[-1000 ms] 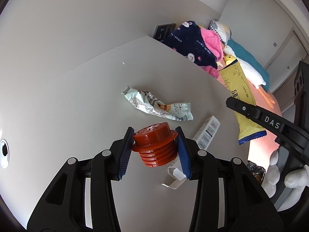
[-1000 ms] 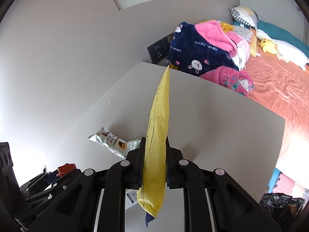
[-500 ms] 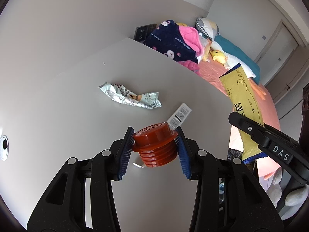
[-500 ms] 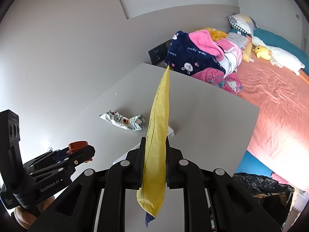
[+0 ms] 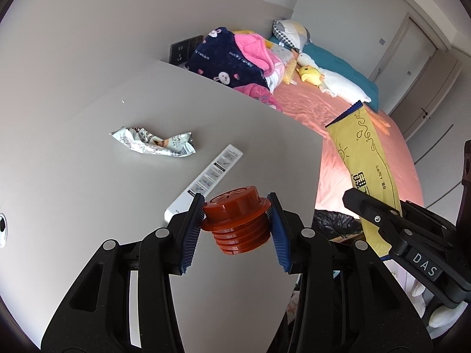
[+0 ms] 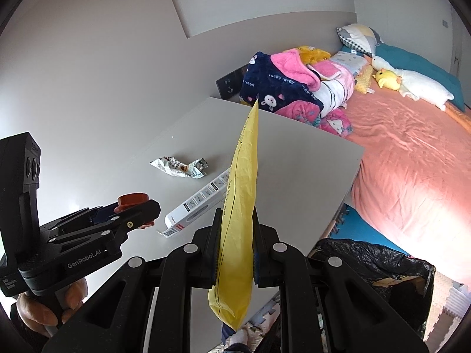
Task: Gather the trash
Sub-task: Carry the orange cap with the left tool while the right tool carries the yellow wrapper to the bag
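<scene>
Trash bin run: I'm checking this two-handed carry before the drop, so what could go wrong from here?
1. The left tongs pinch the orange cap only by its rim; it could slip out before reaching the black-lined bin.
2. The yellow wrapper in the right tongs is limp and long; it may catch the bin's edge.
3. The crumpled wrapper and white box remain on the table.

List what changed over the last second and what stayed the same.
Both grippers pulled back from the table toward the black trash bag, which has come into view. The left gripper still clamps the red cap, the right gripper the yellow packet. Crumpled wrapper and white box stayed put.
</scene>
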{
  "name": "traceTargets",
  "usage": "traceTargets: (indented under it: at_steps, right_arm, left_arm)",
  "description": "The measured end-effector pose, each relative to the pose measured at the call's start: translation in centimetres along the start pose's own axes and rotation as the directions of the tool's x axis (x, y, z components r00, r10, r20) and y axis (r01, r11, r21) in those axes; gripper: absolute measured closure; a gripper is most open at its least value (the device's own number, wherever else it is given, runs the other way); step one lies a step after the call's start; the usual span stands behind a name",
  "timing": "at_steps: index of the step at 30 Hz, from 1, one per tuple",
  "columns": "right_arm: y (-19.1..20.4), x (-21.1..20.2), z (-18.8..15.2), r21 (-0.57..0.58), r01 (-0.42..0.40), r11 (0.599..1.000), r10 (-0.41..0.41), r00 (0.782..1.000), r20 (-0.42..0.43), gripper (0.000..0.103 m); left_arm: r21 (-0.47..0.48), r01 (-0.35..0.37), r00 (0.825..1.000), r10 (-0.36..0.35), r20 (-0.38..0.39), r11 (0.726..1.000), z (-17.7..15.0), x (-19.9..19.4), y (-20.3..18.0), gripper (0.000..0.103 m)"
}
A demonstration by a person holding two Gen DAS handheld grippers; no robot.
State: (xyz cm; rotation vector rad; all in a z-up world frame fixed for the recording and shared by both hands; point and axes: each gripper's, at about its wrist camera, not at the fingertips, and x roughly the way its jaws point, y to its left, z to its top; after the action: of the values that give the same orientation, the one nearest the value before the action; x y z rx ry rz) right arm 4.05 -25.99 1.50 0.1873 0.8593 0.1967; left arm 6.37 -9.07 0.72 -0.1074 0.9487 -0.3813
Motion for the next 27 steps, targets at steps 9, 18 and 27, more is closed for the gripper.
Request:
traceTargets:
  at_steps: [9,18,27]
  right_arm:
    - [-2.5,-2.2,-1.0,0.036,0.025,0.999,-0.026,1.0,0.018,0.085]
    - [-5.4,-4.3,-2.2,0.088,0.067,0.994,-0.07,0.997,0.035,0.085]
    - [-8.6,-6.3,-3.5,0.144,0.113,0.983,-0.12,0.992,0.044,0.085]
  left_arm:
    - [0.064,0.04,0.999,-0.04,-0.008,0.997,0.1,0.5,-3.5,0.06]
    - [0.121,0.089,0.996,-0.086,-0.027,0.989,0.2,1.3,-7.2,0.06]
    - [0.174,0.135,0.99,-0.128,-0.053,0.975,0.1,2.4,-10.7,0.06]
